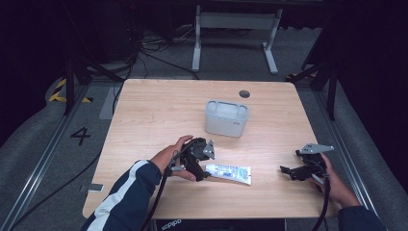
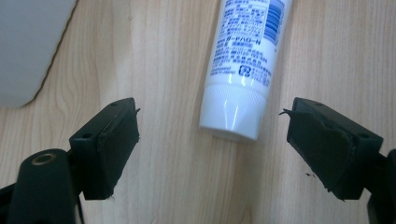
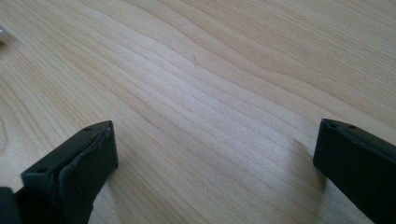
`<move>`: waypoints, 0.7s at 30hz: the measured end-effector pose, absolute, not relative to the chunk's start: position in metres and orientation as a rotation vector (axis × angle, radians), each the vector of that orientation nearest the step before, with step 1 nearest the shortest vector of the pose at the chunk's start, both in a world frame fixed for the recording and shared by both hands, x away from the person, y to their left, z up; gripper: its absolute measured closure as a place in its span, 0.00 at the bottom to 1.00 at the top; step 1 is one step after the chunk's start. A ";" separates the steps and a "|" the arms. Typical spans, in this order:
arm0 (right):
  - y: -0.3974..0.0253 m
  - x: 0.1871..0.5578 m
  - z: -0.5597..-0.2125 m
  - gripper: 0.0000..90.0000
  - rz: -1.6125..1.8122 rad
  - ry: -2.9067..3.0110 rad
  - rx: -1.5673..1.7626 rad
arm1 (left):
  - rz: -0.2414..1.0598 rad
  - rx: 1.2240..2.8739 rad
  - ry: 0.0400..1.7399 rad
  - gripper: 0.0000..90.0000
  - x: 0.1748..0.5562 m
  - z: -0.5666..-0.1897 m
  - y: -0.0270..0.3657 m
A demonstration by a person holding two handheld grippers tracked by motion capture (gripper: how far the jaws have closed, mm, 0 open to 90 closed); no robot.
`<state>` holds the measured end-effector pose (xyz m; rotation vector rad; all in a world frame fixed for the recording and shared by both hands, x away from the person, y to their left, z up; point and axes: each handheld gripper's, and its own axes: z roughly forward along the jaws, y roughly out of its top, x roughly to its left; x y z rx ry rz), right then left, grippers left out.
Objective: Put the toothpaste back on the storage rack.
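- The white plastic tube with blue print [image 1: 228, 173] lies flat on the light wooden bench [image 1: 159, 110], in front of a pale grey rounded container [image 1: 226, 118].
- The left gripper [image 2: 212, 135] is spread wide, its jaws flanking the tube's cap end without touching it.
- The right gripper [image 3: 215, 163] is also spread, over bare wood, well apart from the tube.

A navy sleeve [image 1: 126, 195] with white stripes; each black gripper [image 1: 201, 155] trails a black cable [image 1: 156, 202].

bare table [image 1: 159, 110] around tube [image 1: 230, 173], bin [image 1: 226, 118] (grey) behind
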<state>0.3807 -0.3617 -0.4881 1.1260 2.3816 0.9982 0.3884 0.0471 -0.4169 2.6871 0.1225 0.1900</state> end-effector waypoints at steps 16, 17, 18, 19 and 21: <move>-0.362 0.381 -0.488 0.00 0.998 2.382 1.126 | 0.162 2.743 0.043 0.22 0.389 -0.426 0.002; -0.362 0.381 -0.488 0.00 0.998 2.382 1.126 | 0.164 2.746 0.040 0.22 0.389 -0.427 0.000; -0.362 0.381 -0.488 0.00 0.997 2.382 1.125 | 0.159 2.751 0.032 0.22 0.390 -0.427 -0.001; -0.362 0.381 -0.488 0.00 0.997 2.382 1.125 | 0.155 2.750 0.031 0.22 0.390 -0.428 -0.004; -0.362 0.381 -0.488 0.00 0.998 2.382 1.126 | 0.144 2.768 0.011 0.22 0.390 -0.430 -0.012</move>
